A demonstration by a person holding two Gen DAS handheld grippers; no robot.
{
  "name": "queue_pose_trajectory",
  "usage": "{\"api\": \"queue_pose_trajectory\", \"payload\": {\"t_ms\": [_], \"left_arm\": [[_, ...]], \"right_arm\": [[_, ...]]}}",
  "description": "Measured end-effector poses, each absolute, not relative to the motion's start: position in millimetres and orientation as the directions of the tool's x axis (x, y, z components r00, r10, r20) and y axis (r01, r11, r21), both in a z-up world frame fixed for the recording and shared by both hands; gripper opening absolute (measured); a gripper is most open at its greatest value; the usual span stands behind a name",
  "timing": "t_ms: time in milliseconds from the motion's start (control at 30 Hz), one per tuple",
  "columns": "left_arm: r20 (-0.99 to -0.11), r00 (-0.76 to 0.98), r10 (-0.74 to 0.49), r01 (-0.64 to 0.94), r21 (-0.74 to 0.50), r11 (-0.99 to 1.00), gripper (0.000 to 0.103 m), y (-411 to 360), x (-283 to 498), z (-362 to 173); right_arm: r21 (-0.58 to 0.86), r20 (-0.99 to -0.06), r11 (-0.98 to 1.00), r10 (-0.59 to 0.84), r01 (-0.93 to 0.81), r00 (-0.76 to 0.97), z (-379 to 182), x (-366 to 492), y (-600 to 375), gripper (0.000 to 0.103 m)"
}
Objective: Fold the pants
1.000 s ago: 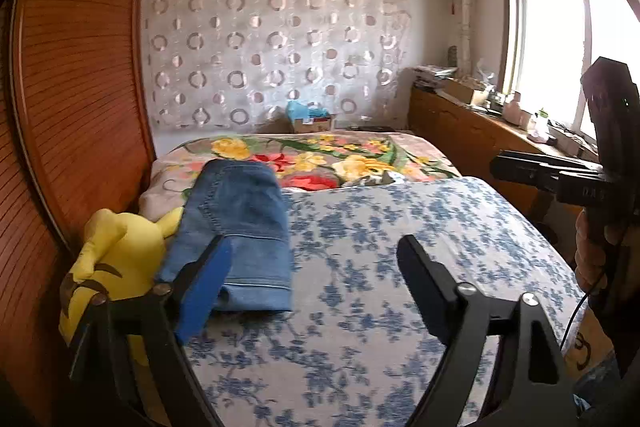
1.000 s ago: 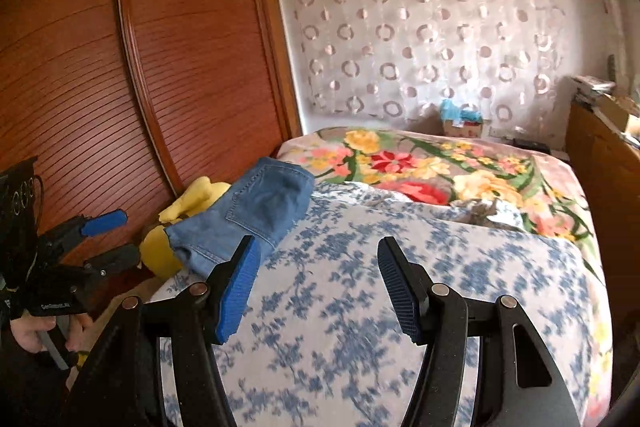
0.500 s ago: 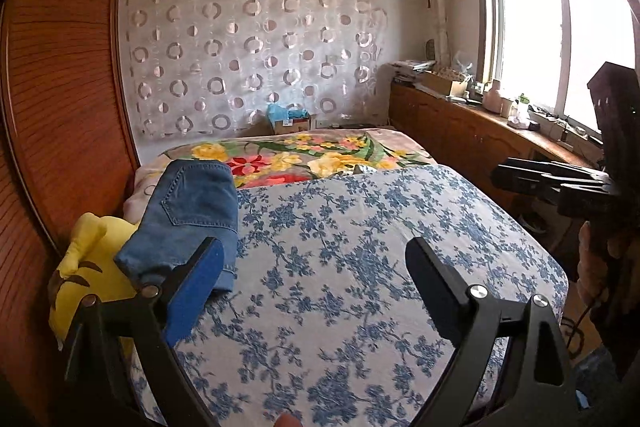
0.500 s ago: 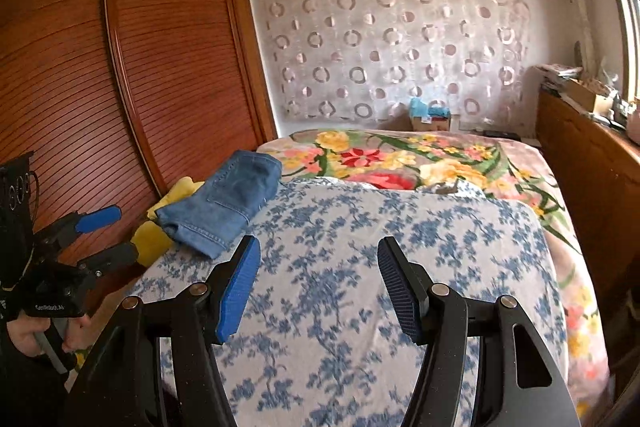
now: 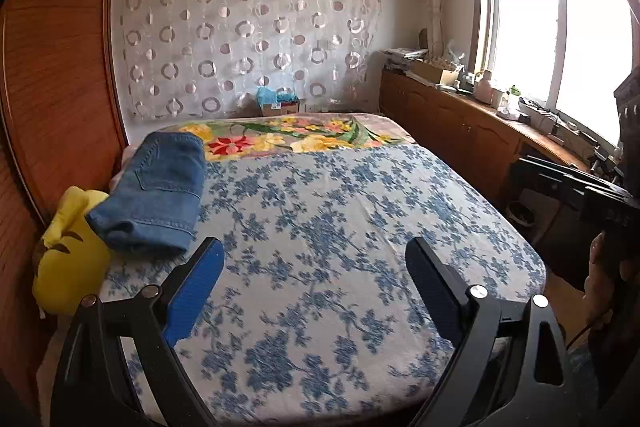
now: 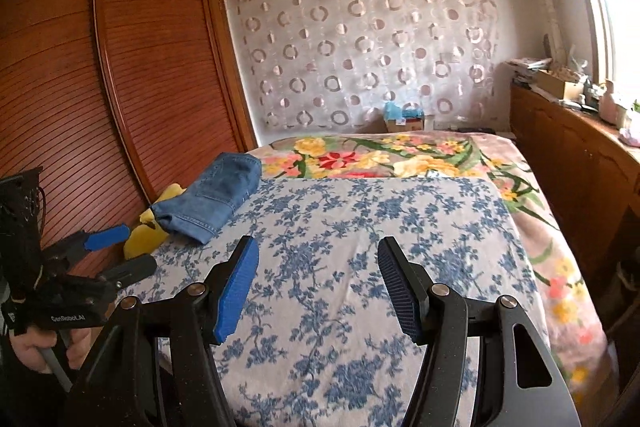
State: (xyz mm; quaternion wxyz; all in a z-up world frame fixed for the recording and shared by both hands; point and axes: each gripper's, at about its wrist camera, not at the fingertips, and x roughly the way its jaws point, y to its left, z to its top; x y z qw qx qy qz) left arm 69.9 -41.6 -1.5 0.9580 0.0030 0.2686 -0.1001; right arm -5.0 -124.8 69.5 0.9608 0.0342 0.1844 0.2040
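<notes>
Both tongs have been drawn back from the bed, widening the view. At ten o'clock, folded blue denim pants (image 5: 154, 193) are seen overlapping a yellow plush toy (image 5: 70, 259). Left tongs (image 5: 316, 281) and right tongs (image 6: 318, 277) are held spread, empty, above the blue-flowered bedsheet (image 5: 340, 227).

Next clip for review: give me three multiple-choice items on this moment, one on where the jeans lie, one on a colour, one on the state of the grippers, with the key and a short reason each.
1. Where do the folded jeans lie?
A. left edge of the bed, against the plush toy
B. on the window counter
C. on the floor

2. What colour is the plush toy?
A. red
B. yellow
C. green

3. How are the left gripper and right gripper?
A. both clamped on denim
B. one open, one shut
C. both open, holding nothing

Key: 1 A, the jeans overlap the toy beside the wardrobe; 2 B, it is bright yellow; 3 C, only the blue-flowered sheet shows between the fingers.
</notes>
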Motion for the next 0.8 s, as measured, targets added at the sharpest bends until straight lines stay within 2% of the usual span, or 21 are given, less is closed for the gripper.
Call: {"api": "queue_pose_trajectory", "payload": {"t_ms": [333,633,800], "left_arm": [[-0.488,0.859,-0.154,0.156,-0.037,0.987,0.093,-54,52,20],[-0.406,0.901,-0.150,0.161,-0.009,0.987,0.093,-59,29,64],[-0.378,0.917,-0.129,0.140,0.003,0.990,0.093,-60,21,73]], "right_arm": [[0.096,-0.308,0.948,0.319,-0.304,0.896,78,-47,-127,0.076],[0.079,-0.209,0.954,0.298,-0.288,0.931,104,-92,-126,0.076],[0.060,-0.191,0.961,0.276,-0.269,0.942,107,-106,-124,0.076]]}}
